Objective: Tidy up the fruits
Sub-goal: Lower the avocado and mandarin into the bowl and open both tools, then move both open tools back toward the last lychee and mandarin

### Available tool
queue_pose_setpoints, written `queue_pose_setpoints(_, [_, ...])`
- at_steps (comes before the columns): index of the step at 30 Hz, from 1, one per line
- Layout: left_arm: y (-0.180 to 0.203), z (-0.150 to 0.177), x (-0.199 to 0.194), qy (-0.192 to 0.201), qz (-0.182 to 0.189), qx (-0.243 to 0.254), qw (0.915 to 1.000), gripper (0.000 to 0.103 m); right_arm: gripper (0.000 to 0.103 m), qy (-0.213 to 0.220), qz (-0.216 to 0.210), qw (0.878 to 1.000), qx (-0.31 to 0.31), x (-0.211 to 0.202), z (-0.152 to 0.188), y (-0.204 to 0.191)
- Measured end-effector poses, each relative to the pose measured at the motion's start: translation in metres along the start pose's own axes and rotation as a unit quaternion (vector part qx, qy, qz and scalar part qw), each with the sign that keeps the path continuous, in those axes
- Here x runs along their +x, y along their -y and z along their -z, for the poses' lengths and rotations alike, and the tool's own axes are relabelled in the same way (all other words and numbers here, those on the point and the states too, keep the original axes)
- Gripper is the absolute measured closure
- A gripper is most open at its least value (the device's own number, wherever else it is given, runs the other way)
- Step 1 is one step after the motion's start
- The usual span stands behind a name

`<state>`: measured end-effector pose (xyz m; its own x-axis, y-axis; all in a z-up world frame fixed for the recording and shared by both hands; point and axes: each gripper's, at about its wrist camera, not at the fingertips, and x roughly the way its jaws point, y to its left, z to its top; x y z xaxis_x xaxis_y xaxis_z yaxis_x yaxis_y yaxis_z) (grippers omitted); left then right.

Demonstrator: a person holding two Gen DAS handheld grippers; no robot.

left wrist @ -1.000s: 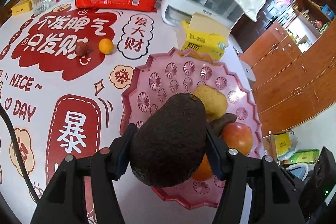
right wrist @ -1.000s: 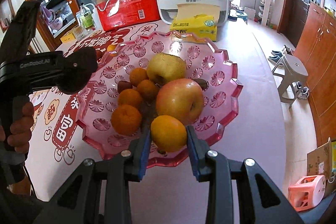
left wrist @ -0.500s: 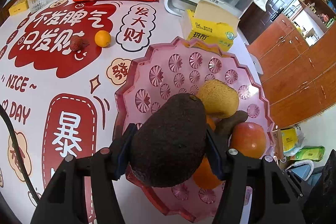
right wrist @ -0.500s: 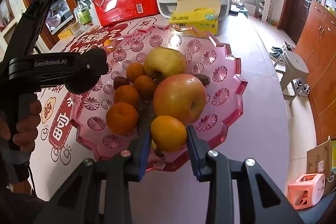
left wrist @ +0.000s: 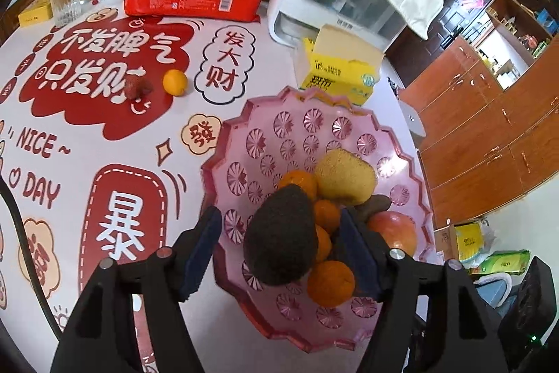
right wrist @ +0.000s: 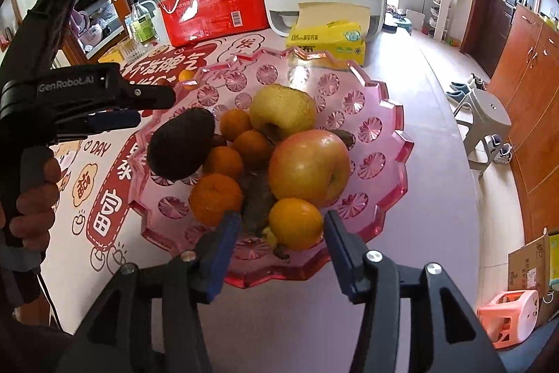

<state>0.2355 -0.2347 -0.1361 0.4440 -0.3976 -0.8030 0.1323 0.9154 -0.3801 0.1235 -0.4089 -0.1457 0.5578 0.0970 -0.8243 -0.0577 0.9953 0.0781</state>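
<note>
Inspecting both views, we find the left gripper (left wrist: 281,249) released, its avocado (left wrist: 281,238) lying in the pink bowl (left wrist: 241,124) at 9 o'clock of the pile. We find the right gripper (right wrist: 281,250) released around an orange (right wrist: 295,222) at 6 o'clock.

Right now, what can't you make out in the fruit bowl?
- Dark fruit, right wrist view: buried under the apple and oranges, kind unclear.
- Avocado underside, left wrist view: whether it rests on the bowl is hidden.
- Bowl's near rim: cut off by right tongs.
</note>
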Motion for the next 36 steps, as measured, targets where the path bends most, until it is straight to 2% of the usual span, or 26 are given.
queue_pose_setpoints(6, [-0.01, 0.007, -0.02, 0.01, -0.003, -0.007, 0.9999, 0.027, 0.048, 0.007, 0.0, 1.0, -0.005, -0.009, 0.001, -0.011])
queue_pose_setpoints(22, [-0.073, 0.032, -0.052, -0.008, -0.019, -0.03, 0.9993, 0.027, 0.045, 0.008, -0.016, 1.0, 0.012, -0.019, -0.001, -0.055])
queue_pose_setpoints(28, [-0.102, 0.025, -0.062, -0.022, -0.03, -0.019, 0.9991, 0.027, 0.045, -0.001, -0.029, 0.999, 0.023, -0.017, -0.012, -0.082])
queue_pose_setpoints(36, [-0.139, -0.002, -0.074, -0.042, -0.044, 0.026, 0.9978, 0.023, 0.044, -0.02, -0.037, 0.997, 0.059, 0.0, -0.047, -0.116])
